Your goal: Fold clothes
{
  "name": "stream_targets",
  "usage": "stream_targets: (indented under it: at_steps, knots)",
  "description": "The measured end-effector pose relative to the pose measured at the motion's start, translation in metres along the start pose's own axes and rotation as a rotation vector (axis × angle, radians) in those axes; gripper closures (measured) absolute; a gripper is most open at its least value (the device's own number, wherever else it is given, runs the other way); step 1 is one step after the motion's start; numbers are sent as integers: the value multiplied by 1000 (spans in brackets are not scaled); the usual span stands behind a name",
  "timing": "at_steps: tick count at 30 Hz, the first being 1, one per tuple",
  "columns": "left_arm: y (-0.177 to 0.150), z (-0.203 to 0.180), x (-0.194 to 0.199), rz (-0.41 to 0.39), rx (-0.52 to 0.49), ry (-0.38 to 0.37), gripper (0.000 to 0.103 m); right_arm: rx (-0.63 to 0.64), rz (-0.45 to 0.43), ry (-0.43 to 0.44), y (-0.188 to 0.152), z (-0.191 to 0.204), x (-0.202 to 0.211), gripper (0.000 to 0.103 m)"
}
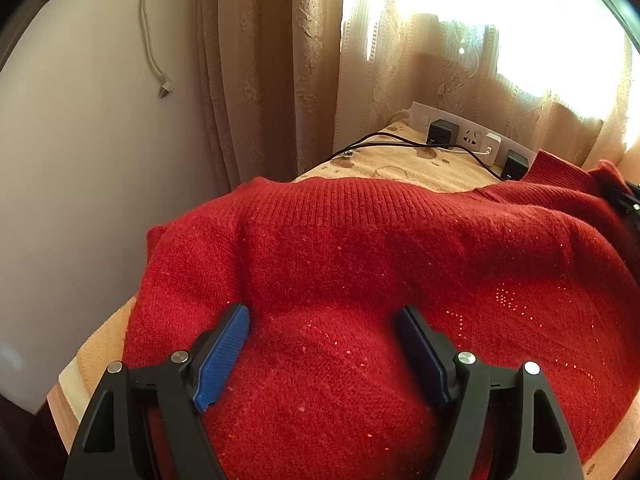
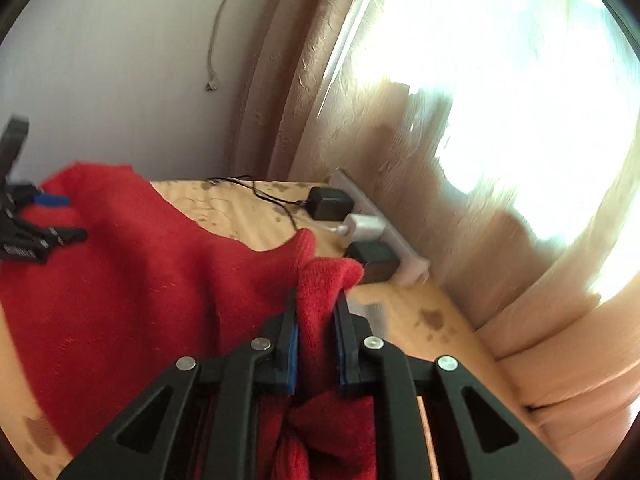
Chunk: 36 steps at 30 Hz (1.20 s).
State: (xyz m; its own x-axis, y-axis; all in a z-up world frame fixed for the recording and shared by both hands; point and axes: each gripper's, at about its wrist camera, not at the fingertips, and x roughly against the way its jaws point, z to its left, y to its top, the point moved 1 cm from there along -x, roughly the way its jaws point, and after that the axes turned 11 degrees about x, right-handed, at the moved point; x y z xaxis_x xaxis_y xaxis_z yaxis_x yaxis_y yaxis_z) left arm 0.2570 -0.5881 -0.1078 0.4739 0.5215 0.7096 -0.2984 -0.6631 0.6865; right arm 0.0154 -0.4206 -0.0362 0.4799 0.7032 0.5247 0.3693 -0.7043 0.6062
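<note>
Curtained window light falls on the table point(image 1: 400, 168), where the red sweater point(image 1: 360, 272) lies spread. Left gripper point(image 1: 322, 320) hovers over its middle, jaws wide and empty; right gripper point(image 2: 316, 312) pinches a bunched edge at the sweater's right end, nearer the power strip point(image 2: 384, 232).

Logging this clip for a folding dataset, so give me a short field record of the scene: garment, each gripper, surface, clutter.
garment: red sweater, spread over the table
left gripper: open, fingers over the sweater, nothing pinched
right gripper: shut on a bunched fold of sweater
surface: table under a tan patterned cloth
clutter: white power strip with black adapters, at the far edge by the curtain
</note>
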Motion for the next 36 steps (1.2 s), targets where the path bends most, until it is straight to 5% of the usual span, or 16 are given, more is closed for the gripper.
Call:
stream_targets:
  at_steps: [2, 5, 6, 8, 9, 11, 15, 18, 20, 23, 25, 27, 32, 36]
  knots:
    - [0, 0, 0, 0, 2, 0, 24, 46, 98, -27, -10, 5, -32, 87]
    - [0, 1, 0, 1, 4, -2, 24, -126, 195, 110, -38, -14, -69, 81]
    - [0, 1, 0, 2, 5, -2, 23, -207, 170, 130, -41, -26, -67, 72]
    - [0, 1, -1, 2, 6, -2, 23, -353, 164, 175, -47, -49, -64, 20]
    - [0, 0, -1, 2, 6, -2, 23, -424, 165, 197, -49, -60, -62, 12]
    - [0, 0, -1, 1, 6, 0, 23, -564, 121, 223, -54, -82, -52, 9]
    - [1, -1, -2, 1, 6, 4, 22, -572, 103, 325, -28, -82, -59, 9]
    - [1, -1, -3, 2, 9, 2, 21, -559, 95, 407, -6, -78, -67, 13]
    - [1, -1, -3, 3, 13, -2, 21, -535, 125, 457, 7, -70, -78, 33]
    - [1, 1, -3, 5, 23, -13, 21, -476, 283, 449, 8, -41, -113, 62]
    - [1, 2, -3, 6, 24, -14, 21, -463, 279, 431, 7, -31, -117, 71]
    - [1, 2, -3, 5, 24, -15, 21, -440, 236, 366, 10, -33, -104, 93]
    - [2, 2, -3, 5, 24, -18, 21, -314, 140, 70, 17, -44, -63, 93]
    - [2, 1, -3, 4, 19, -16, 20, -249, 276, 19, -4, -33, -93, 92]
